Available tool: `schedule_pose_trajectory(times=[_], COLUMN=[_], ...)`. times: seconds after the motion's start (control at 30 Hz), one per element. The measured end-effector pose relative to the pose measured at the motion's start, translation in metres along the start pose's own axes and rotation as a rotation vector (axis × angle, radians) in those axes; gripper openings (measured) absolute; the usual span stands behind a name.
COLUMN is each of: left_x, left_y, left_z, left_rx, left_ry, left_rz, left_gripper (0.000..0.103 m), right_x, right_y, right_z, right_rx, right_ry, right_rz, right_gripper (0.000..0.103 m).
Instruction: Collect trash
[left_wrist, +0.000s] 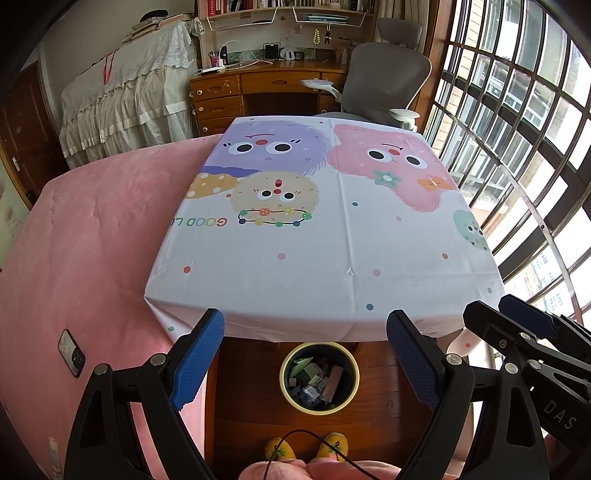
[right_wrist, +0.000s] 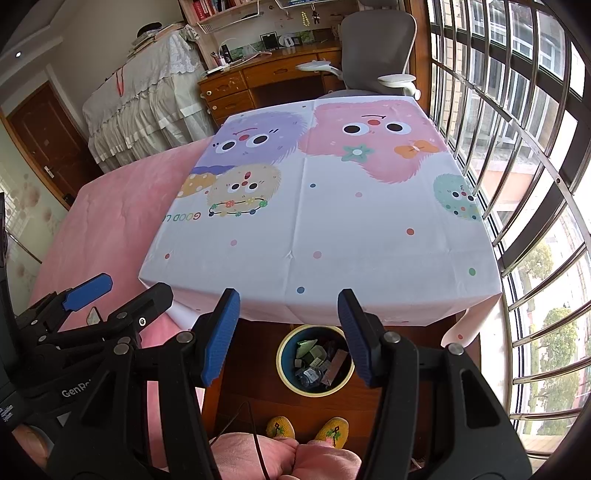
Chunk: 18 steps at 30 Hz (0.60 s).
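Observation:
A round bin (left_wrist: 320, 406) (right_wrist: 284, 376) with a pale rim and dark blue inside stands on the wooden floor under the table's near edge. It holds several pieces of trash (left_wrist: 314, 380) (right_wrist: 317, 363): wrappers, a green scrap, a brown packet. My left gripper (left_wrist: 306, 358) hangs open above the bin with nothing between its blue pads. My right gripper (right_wrist: 289, 334) is open too, empty, just to the right of the left one. The table (left_wrist: 314, 236) (right_wrist: 325, 229) wears a white cloth printed with cartoon monsters; no trash shows on it.
A pink bed (left_wrist: 85, 240) runs along the table's left side, with a phone (left_wrist: 71, 352) lying on it. A grey office chair (left_wrist: 384, 77) and a wooden desk (left_wrist: 258, 85) stand beyond the table. Barred windows (left_wrist: 517, 147) line the right. A person's yellow slippers (left_wrist: 306, 448) are below.

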<state>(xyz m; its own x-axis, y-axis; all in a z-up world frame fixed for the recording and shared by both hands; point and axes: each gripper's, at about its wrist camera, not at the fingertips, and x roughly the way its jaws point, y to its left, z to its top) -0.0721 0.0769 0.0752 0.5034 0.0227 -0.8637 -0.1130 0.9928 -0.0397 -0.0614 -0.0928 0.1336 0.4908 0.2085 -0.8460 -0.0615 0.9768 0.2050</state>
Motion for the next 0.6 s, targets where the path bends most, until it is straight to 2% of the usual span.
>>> schedule_pose_trajectory(times=[0.6], left_x=[-0.0010], left_y=[-0.0006], left_z=[-0.0010], left_rx=[0.001], left_ry=[0.000], left_rz=[0.000], left_gripper=[0.091], right_x=[-0.0001], right_y=[-0.0013], right_z=[-0.0001], right_rx=[0.001], right_ry=[0.000], right_rz=[0.001], right_gripper=[0.052])
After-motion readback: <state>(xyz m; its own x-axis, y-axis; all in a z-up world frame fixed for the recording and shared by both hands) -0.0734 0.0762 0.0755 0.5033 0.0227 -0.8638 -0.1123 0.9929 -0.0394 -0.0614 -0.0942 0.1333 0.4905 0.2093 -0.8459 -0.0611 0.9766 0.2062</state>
